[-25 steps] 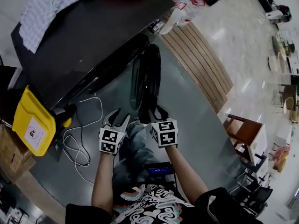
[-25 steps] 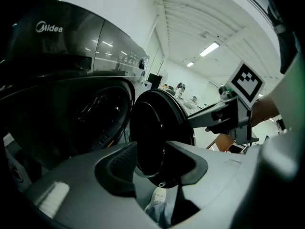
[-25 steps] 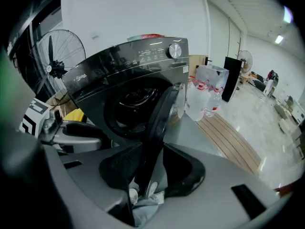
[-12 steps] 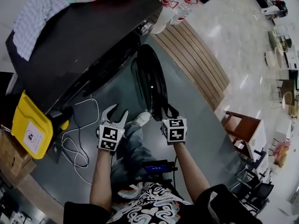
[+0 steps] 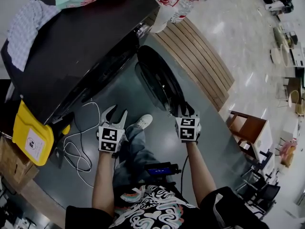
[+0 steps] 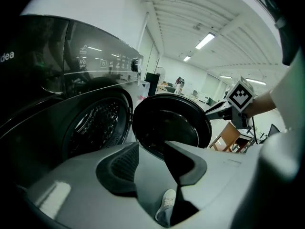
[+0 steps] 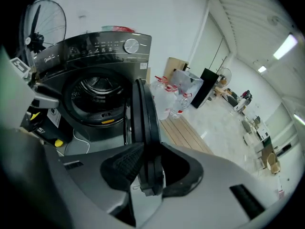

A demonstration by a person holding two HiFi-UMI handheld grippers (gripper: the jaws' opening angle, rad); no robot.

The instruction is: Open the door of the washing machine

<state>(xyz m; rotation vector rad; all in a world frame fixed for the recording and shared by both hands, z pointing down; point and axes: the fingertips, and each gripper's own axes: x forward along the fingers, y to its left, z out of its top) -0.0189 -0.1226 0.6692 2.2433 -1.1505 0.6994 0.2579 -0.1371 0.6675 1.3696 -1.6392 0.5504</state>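
The black front-loading washing machine (image 5: 86, 46) stands at the upper left of the head view. Its round door (image 5: 157, 82) is swung well out from the drum opening (image 7: 95, 97). My right gripper (image 5: 183, 109) is shut on the door's free edge (image 7: 142, 123), and the rim sits pinched between both pads (image 7: 125, 163). My left gripper (image 5: 116, 113) hovers in front of the machine, apart from the door (image 6: 171, 128). Its jaws are closing with nothing between them (image 6: 153, 160); only the floor and a shoe show below.
A yellow box (image 5: 29, 132) and a loose white cable (image 5: 78, 149) lie left of the machine. A wooden slatted platform (image 5: 200, 56) with water bottles (image 5: 178, 4) is to the right. A wooden chair (image 5: 248, 130) stands further right. The person's shoe (image 5: 142, 122) is under the grippers.
My right gripper has moved right with the door's edge in it, and the door has swung wider open. My left gripper has shifted only slightly.
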